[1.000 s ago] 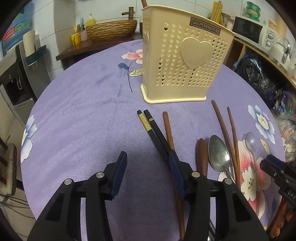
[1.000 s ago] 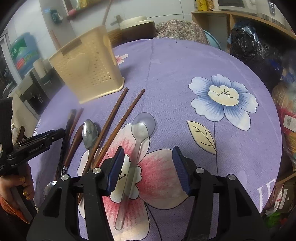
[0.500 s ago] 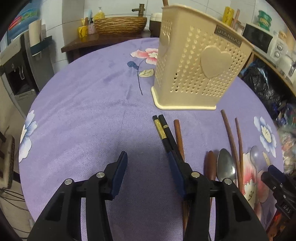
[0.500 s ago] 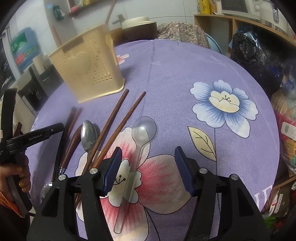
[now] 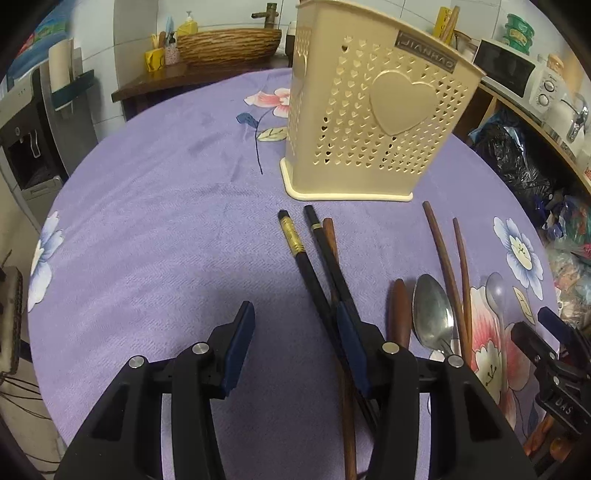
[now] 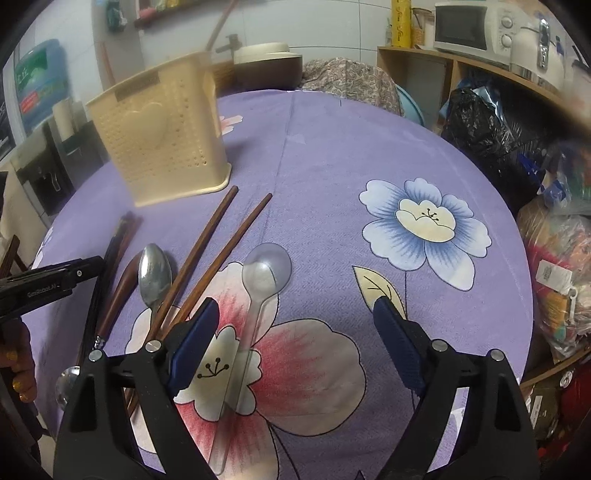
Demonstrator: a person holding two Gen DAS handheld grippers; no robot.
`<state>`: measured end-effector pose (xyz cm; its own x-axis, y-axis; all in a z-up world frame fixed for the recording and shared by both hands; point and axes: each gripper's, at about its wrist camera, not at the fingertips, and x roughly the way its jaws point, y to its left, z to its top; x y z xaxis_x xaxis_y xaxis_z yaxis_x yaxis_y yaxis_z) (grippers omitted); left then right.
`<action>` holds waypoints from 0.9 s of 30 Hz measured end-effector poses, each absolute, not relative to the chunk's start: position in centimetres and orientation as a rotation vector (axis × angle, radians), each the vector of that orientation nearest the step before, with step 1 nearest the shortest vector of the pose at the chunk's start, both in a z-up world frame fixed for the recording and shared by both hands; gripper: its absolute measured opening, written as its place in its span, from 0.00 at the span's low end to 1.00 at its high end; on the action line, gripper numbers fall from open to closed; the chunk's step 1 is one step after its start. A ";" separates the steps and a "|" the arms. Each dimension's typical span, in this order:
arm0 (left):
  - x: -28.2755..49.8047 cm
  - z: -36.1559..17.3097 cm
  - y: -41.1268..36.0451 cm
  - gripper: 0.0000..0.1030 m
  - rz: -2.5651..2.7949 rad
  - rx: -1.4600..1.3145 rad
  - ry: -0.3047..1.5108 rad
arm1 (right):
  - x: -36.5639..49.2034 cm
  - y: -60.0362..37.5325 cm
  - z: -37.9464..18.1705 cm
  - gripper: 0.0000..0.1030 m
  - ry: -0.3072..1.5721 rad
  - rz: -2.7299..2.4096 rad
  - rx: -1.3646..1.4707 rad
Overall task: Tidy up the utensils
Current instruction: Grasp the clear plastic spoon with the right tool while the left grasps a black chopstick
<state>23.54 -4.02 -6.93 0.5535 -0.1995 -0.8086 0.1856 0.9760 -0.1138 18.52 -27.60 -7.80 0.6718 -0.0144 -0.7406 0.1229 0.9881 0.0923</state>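
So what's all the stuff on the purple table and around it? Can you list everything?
tablecloth: one, purple with flowers, covers the table
utensil basket: one, cream, upright at the far side
black chopsticks: two, black with gold bands, in front of the basket
brown chopsticks: two, brown, right of the basket
metal spoon: one, silver, beside the brown chopsticks
clear spoon: one, see-through, on the pink flower
wooden handles: two, brown, among the black chopsticks and spoon
microwave: one, white, on the shelf
left gripper: one, black, blue fingers, open
right gripper: one, black, opening over the clear spoon
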 end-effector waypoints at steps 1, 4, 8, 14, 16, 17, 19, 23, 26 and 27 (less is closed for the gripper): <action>23.9 -7.0 -4.4 0.46 -0.217 0.021 0.944 | 18.6 -27.6 -7.8 0.82 0.834 -0.072 0.147; 25.0 -6.8 -4.6 0.45 -0.199 0.045 0.951 | 18.6 -27.7 -7.8 0.82 0.842 -0.064 0.166; 25.7 -6.6 -4.6 0.33 -0.195 0.051 0.952 | 18.9 -27.7 -7.8 0.82 0.856 -0.057 0.173; 26.2 -6.5 -4.3 0.18 -0.220 0.028 0.968 | 20.3 -26.9 -7.9 0.77 0.896 -0.055 0.144; 26.2 -6.6 -4.2 0.17 -0.223 0.029 0.968 | 20.7 -26.3 -8.3 0.73 0.924 -0.055 0.128; 26.3 -6.6 -4.2 0.17 -0.224 0.030 0.969 | 20.9 -26.1 -8.6 0.71 0.934 -0.060 0.119; 26.6 -6.7 -4.3 0.17 -0.225 0.036 0.969 | 21.3 -25.9 -9.0 0.65 0.952 -0.076 0.098; 27.5 -6.6 -4.4 0.15 -0.220 0.032 0.978 | 22.1 -25.8 -9.2 0.57 0.951 -0.099 0.079; 27.9 -6.7 -4.9 0.12 -0.211 0.047 0.973 | 23.0 -25.4 -9.3 0.46 0.949 -0.099 0.063; 28.1 -6.7 -5.1 0.12 -0.209 0.051 0.970 | 23.4 -25.2 -9.2 0.44 0.946 -0.093 0.057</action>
<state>28.10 -5.10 -6.68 0.5473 -0.1535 -0.8228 0.1988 0.9788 -0.0504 23.45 -25.19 -9.23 0.5817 -0.0549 -0.8116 0.1044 0.9945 0.0076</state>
